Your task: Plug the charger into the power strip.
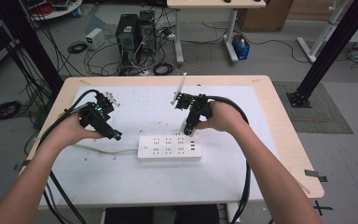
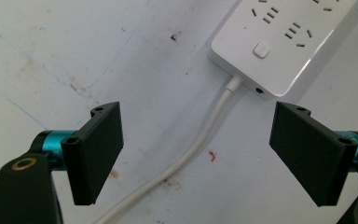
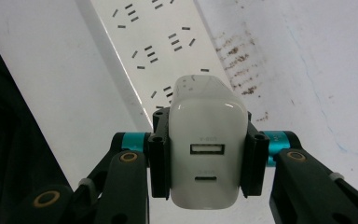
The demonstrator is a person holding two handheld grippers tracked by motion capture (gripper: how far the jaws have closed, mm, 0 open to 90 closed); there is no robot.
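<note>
Over power strip (image 3: pixel 144 42), right tool (image 3: pixel 207 154) grips charger (image 3: pixel 207 140) w/ USB ports; left tool (image 2: pixel 196 149) wide.

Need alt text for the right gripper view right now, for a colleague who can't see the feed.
The right gripper has its two black jaws shut on a white rounded plastic charger block, whose two ports face the camera. Beyond it lies a long white power strip on the stained white table surface.
</note>
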